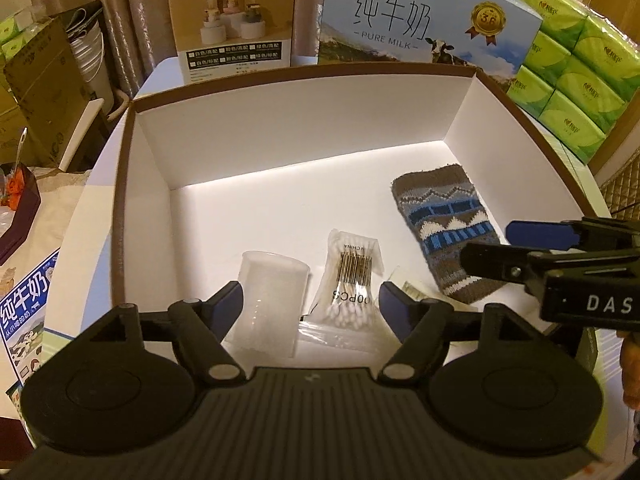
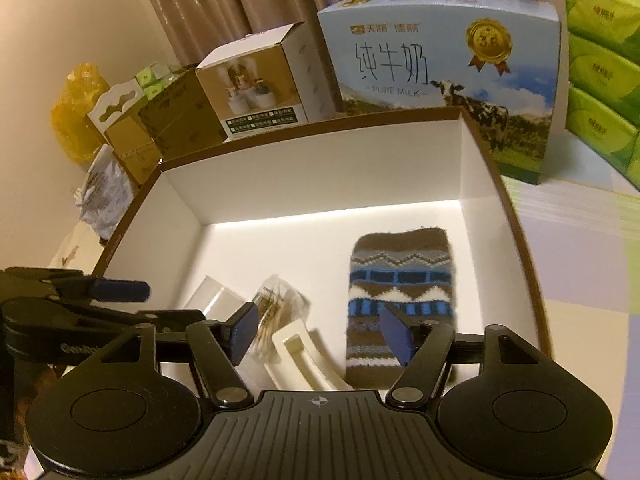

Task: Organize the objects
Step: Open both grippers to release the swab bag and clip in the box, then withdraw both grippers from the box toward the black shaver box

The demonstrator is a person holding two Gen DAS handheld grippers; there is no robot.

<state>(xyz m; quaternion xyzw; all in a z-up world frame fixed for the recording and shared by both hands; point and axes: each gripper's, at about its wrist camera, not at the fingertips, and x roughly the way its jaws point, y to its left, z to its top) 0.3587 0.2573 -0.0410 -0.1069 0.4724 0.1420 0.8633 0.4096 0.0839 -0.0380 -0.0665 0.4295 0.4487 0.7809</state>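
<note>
A white open box with brown rim (image 1: pixel 304 128) (image 2: pixel 320 168) holds a knitted brown-and-blue sock (image 1: pixel 444 232) (image 2: pixel 400 292), a packet of cotton swabs (image 1: pixel 352 280) (image 2: pixel 280 312), a clear plastic cup on its side (image 1: pixel 268 300) (image 2: pixel 216 300) and a cream hair claw clip (image 2: pixel 304 360). My left gripper (image 1: pixel 312 304) is open and empty above the cup and swabs; it also shows in the right wrist view (image 2: pixel 120 292). My right gripper (image 2: pixel 320 332) is open and empty over the clip; it enters the left wrist view (image 1: pixel 496 244) beside the sock.
Behind the box stand a blue milk carton (image 1: pixel 424 20) (image 2: pixel 440 72), a humidifier box (image 1: pixel 232 24) (image 2: pixel 256 84) and green tissue packs (image 1: pixel 572 72) (image 2: pixel 604 80). Cardboard boxes (image 2: pixel 160 120) and a yellow bag (image 2: pixel 76 112) lie to the left.
</note>
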